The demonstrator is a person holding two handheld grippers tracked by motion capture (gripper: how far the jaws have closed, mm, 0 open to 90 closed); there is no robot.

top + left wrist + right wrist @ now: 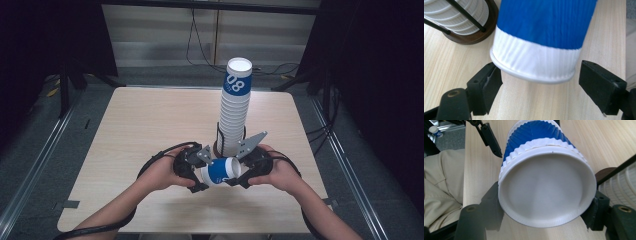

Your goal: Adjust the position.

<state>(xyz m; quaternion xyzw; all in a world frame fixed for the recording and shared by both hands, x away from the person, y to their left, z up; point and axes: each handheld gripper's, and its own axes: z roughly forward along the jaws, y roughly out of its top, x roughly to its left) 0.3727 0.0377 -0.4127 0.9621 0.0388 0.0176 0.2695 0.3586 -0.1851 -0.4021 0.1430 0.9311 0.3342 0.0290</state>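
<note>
dark curtains and trailing cables ring the work area, and the pale wooden table point(150, 125) carries one landmark: the tall stack of white cups point(234, 115) standing upright in its black wire holder point(218, 136) on a brown base.

findings, all placed from that stack:

- the blue-and-white cup point(221, 171) lies on its side just in front of the stack's base, on your side of it, clear of the holder. its long axis runs crosswise, roughly level with the table, not toward the stack.
- your right gripper point(239, 176) is clamped on one end of that cup. in the right gripper view the pads press both sides of the round white end point(547, 192) that faces the camera, so you hold the cup from the right of the stack's base.
- your left gripper point(199, 175) stands to the left of the stack's base, at the cup's other end. its jaws are parted. in the left gripper view the cup's white band and thin rim point(534, 63) sit between the pads with a visible gap on the right side; the left pad is at or very near the rim, and contact there cannot be confirmed.

judgement: the cup is carried by the right gripper alone. the stack top sits well above the cup, so the crosswise axis must be turned upright before it can go on top.
</note>
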